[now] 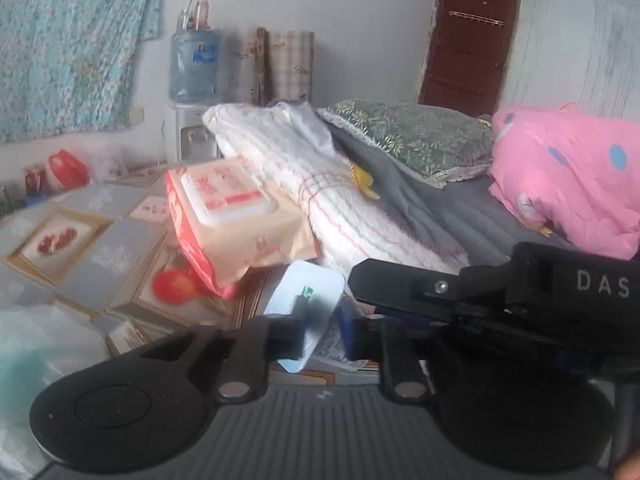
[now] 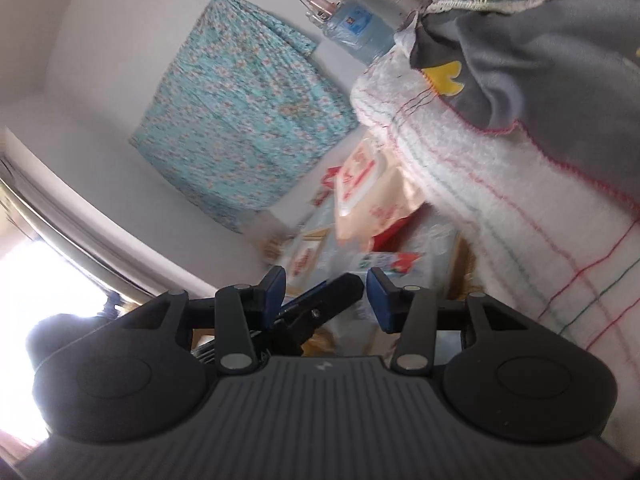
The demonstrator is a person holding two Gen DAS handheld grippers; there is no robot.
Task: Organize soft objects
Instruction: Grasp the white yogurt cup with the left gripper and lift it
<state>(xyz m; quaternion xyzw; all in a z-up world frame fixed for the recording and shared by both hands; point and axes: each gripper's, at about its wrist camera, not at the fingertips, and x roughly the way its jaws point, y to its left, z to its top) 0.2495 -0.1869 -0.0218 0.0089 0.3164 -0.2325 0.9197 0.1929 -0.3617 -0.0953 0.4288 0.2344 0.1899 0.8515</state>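
Note:
My left gripper (image 1: 322, 334) is shut on a light blue soft packet (image 1: 306, 300) and holds it low over the table. A peach and red pack of wet wipes (image 1: 232, 216) leans against a folded white towel (image 1: 320, 184); the pack also shows in the right wrist view (image 2: 372, 196). A grey blanket (image 1: 420, 200), a green floral pillow (image 1: 416, 136) and a pink spotted quilt (image 1: 572, 176) lie to the right. My right gripper (image 2: 326, 292) is open and empty, tilted, beside the white towel (image 2: 500, 208). Its arm (image 1: 500, 292) crosses the left wrist view.
The table (image 1: 100, 248) has a patterned fruit-print cover. A water dispenser bottle (image 1: 194, 66) and rolled mats (image 1: 276, 66) stand at the back wall. A turquoise floral cloth (image 1: 68, 40) hangs on the wall. A brown door (image 1: 472, 32) is at the back right.

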